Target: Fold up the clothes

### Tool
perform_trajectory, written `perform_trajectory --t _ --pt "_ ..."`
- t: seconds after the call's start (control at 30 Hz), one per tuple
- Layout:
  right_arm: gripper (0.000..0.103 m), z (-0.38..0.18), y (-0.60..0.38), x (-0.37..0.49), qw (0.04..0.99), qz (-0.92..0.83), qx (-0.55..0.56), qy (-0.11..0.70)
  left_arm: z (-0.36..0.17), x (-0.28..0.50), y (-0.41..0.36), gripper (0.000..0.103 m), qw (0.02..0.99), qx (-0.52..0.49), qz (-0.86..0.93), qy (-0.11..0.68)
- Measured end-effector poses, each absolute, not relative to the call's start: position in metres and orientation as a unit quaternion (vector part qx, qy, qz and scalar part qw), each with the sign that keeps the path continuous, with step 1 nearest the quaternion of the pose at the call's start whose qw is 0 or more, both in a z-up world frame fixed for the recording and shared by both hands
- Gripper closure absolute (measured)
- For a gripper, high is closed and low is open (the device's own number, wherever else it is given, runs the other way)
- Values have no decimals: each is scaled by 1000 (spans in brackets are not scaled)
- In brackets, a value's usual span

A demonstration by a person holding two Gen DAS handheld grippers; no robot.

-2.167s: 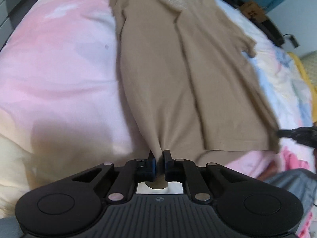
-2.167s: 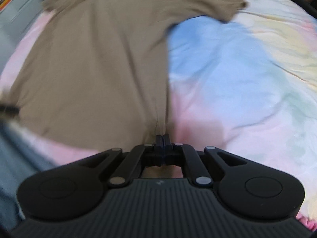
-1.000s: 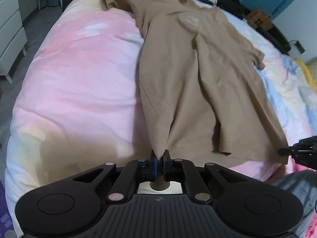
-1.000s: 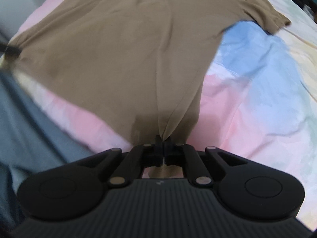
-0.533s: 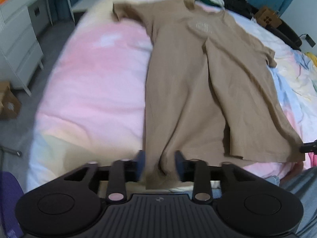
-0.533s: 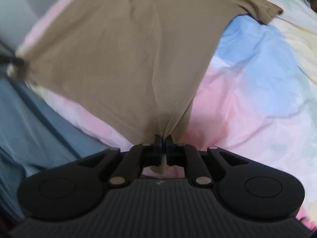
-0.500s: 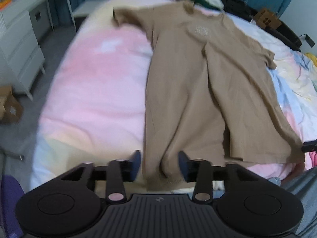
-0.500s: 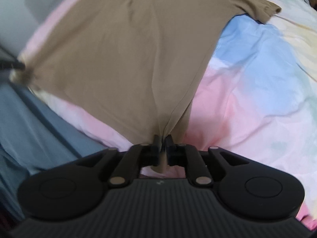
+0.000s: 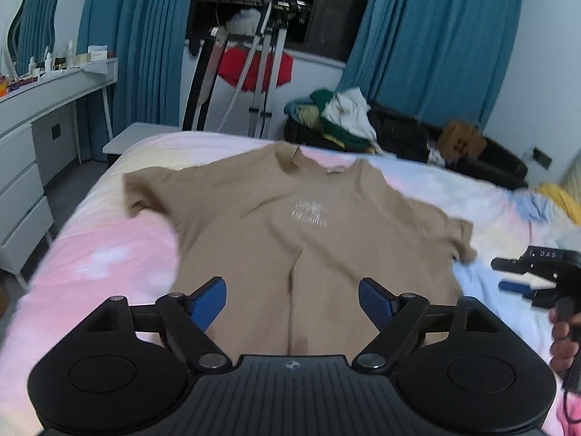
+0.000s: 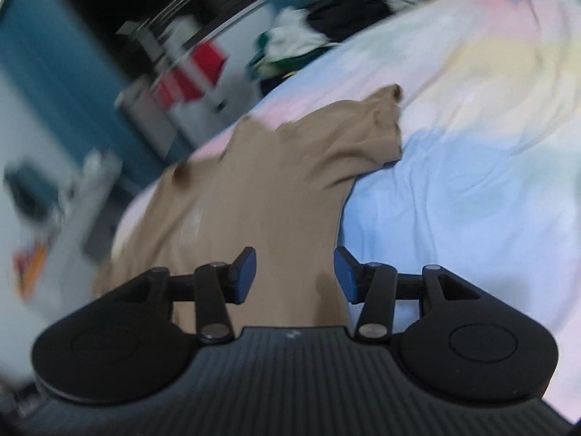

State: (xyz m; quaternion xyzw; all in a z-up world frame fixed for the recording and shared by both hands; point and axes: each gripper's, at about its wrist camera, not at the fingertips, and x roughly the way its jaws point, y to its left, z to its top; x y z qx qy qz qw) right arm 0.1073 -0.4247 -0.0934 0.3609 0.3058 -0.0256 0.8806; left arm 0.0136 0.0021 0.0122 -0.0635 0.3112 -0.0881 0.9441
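Observation:
A tan T-shirt with a pale chest print lies flat, front up, on the pastel bedspread, collar at the far end and both sleeves spread. My left gripper hovers open above the shirt's lower half, nothing between its blue pads. In the right wrist view, which is blurred, the same T-shirt lies ahead, and my right gripper stands open over its right side. The right gripper also shows at the right edge of the left wrist view, held by a hand.
A white dresser stands left of the bed. Beyond the bed's far end are a drying rack with a red garment, a pile of clothes, dark bags and blue curtains. A yellow cloth lies at far right.
Both grippers have let go of the shirt's hem corners and opened wide. They have lifted and tilted up, so the far end of the bed and room now show. The shirt lies flat.

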Motion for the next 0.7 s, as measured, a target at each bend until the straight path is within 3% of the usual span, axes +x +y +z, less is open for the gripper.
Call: perform_trajectory --t 0.13,0.4,0.7 --pt "40 -125 -437 147 883 -30 374 280 -24 43 -12 21 946 -66 -70 309" --pt "41 -187 -462 226 889 -37 394 230 -80 90 8 21 940 -60 -51 331" --pt "41 -190 -475 288 919 -37 360 156 -100 122 23 21 935 -70 -53 343"
